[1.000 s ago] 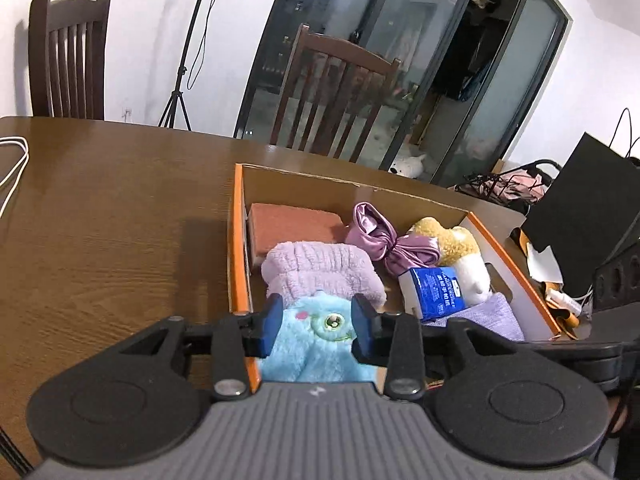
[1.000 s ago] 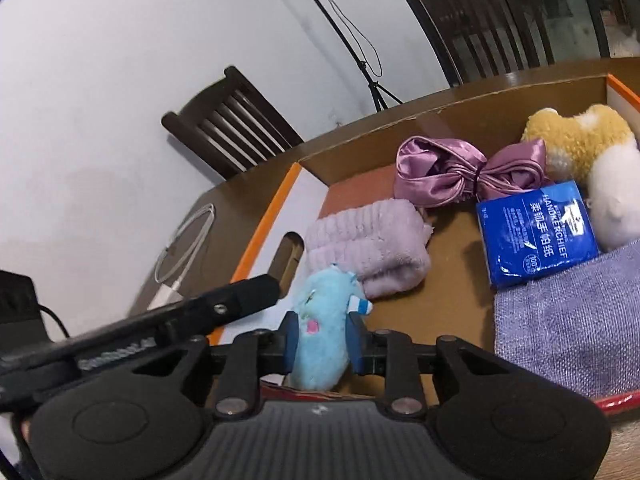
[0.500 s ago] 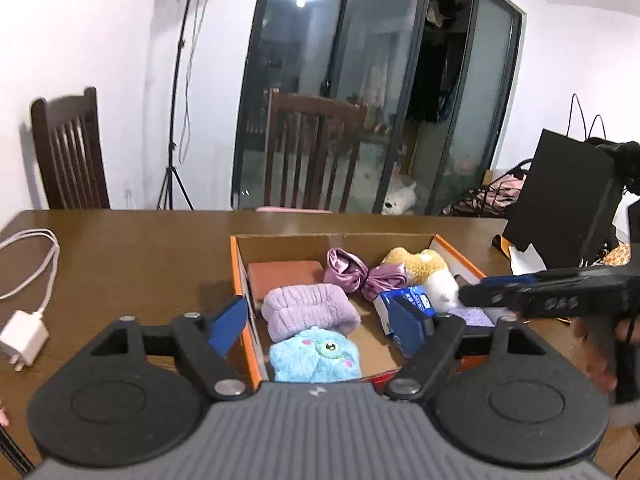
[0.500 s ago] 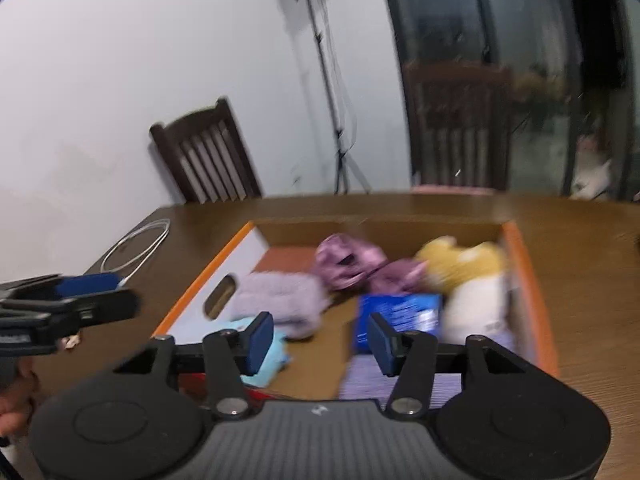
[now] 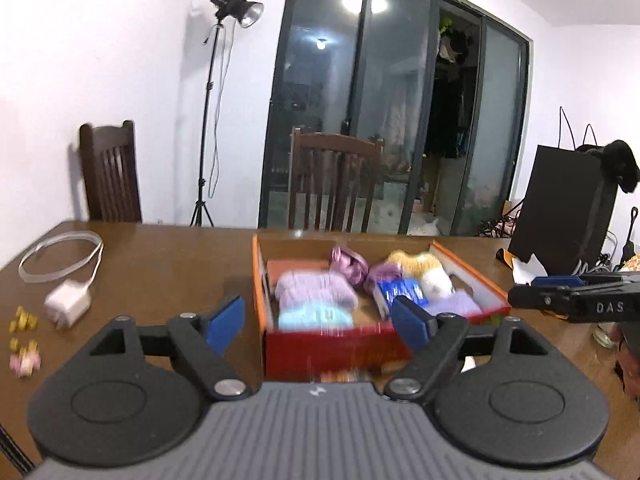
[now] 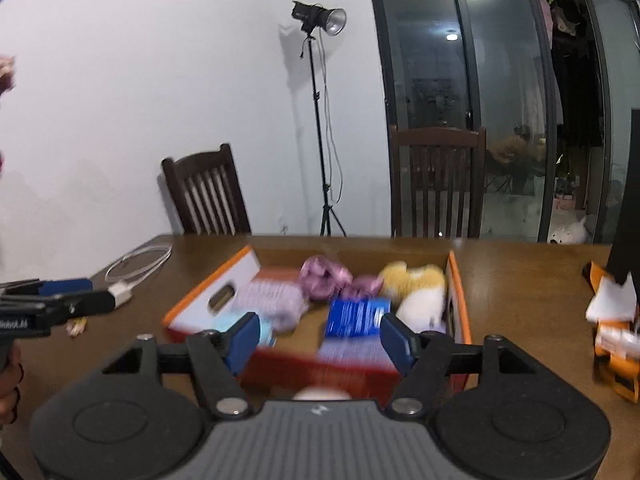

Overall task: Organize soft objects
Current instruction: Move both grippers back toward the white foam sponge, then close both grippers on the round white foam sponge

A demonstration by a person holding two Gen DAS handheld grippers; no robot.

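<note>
Both claws sit back from the cardboard box (image 5: 466,276), which rests on the brown tabletop (image 5: 168,264). My left claw (image 5: 318,324) has its jaws spread wide with nothing between them; my right claw (image 6: 318,338) is opening at this moment, also with nothing between its pads. The soft things lie packed inside the box: a light blue plush (image 5: 316,316) at the near left corner, a lilac fluffy cloth (image 5: 314,290) just behind it, a purple satin scrunchie (image 5: 360,266) toward the back, a yellow-and-white plush (image 5: 424,270) at the right, a blue tissue pack (image 6: 356,316) in the middle, and a lavender cloth (image 5: 460,304) near the right front. I judge the placing step finished for the blue plush, with both claws clear of the box. The next move, as I read it, calls for checking whether anything soft is left outside. On the left of the tabletop I see only a white charger with cable (image 5: 68,302) and some small yellow and pink bits (image 5: 24,340), too blurred to identify. Writing: the other claw's body at the right edge of the left view reads "DAS"; in the right view the left claw's body shows "Robot.AI". The tissue pack's print is smeared and unreadable.
</note>
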